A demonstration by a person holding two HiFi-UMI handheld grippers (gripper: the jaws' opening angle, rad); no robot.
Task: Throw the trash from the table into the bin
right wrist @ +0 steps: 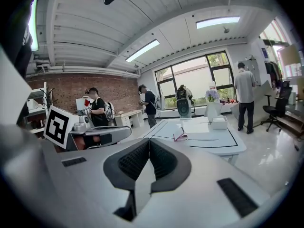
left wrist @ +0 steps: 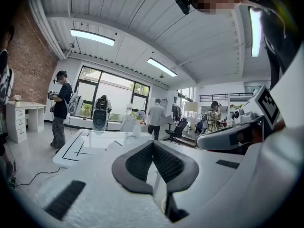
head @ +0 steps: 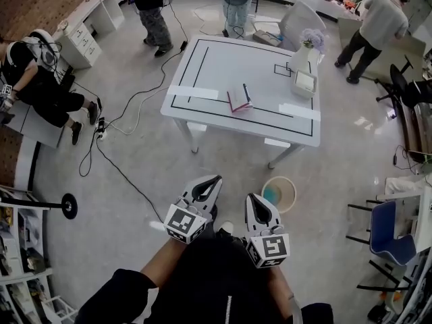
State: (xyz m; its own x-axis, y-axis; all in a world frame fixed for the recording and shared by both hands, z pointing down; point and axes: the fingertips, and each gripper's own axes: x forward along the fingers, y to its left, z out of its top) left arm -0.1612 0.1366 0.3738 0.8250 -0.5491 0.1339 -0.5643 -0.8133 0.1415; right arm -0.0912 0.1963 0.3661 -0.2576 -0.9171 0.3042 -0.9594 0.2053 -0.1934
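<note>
Lying near the middle of the desk (head: 216,63), the pink folded paper (head: 239,100) has its fold running away from you, toward the far edge. A white box (head: 304,82) and a flower vase (head: 310,46) stand to its right. The bin (head: 279,194) sits on the floor between you and the desk. Your left gripper (head: 214,179) and right gripper (head: 251,198) both have their jaws clenched on nothing, well short of the desk.
</note>
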